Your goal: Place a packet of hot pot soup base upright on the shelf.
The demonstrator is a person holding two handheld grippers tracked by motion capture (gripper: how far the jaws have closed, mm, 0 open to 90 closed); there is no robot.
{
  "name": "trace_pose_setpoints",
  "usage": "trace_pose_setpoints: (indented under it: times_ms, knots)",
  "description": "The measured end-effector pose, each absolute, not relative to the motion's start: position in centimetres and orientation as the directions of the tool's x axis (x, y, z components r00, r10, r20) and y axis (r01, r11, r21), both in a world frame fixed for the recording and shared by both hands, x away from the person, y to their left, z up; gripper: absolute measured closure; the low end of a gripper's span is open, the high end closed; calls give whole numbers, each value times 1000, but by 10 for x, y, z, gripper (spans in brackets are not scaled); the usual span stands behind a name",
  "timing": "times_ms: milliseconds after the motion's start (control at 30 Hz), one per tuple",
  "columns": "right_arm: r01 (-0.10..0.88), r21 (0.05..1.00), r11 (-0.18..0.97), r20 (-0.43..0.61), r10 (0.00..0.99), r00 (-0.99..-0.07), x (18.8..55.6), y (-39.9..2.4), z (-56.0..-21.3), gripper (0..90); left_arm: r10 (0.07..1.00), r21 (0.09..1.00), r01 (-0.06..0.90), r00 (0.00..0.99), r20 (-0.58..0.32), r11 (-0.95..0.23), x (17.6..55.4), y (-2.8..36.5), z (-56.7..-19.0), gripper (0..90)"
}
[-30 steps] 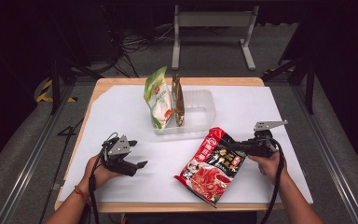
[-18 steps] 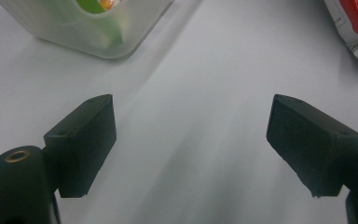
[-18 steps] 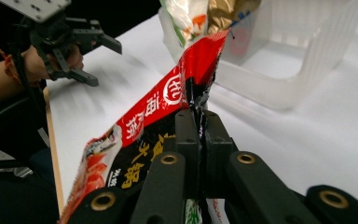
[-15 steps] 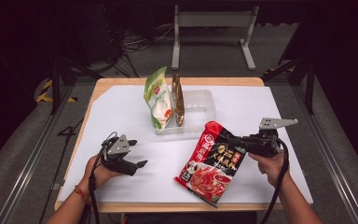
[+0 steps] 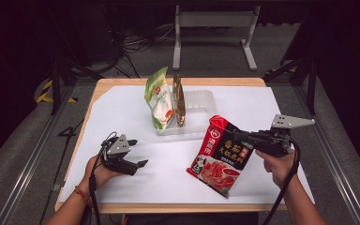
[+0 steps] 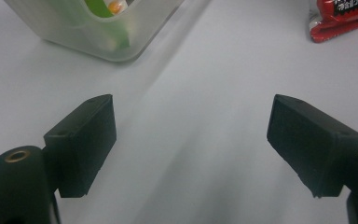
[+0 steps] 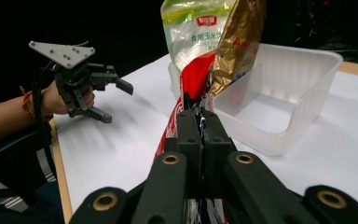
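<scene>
Since my right tool (image 5: 236,136) is clamped on the red pouch (image 5: 220,154) edge, it's floppy, slick; left tool (image 5: 138,164) apart, idle.

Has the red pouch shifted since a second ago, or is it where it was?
Yes. The red pouch, pinched in the right gripper, has come up off the white table cover; its top edge is now closer to the clear plastic bin.

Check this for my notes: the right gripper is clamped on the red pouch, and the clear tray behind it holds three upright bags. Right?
Not quite. The clear tray holds two upright bags, as the high view shows: a green and white bag and a gold bag. The right gripper is indeed clamped on the red pouch.
</scene>
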State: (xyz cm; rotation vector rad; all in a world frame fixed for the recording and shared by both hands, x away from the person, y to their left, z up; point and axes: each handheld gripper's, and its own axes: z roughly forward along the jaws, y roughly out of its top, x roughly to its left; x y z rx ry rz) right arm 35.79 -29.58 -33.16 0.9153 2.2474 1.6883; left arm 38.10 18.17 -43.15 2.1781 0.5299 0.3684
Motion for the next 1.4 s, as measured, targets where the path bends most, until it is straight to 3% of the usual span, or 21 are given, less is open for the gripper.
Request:
trace_pose_setpoints:
  times_ms: [767, 1400]
  knots:
    - [250, 954, 164, 93, 630, -771, 357, -285, -298, 891, 504, 793, 253, 860, 78, -555, 383, 185, -433, 158]
    - [224, 967, 124, 87, 665, -741, 382, -282, -274, 893, 501, 793, 260, 863, 66, -552, 384, 186, -434, 156]
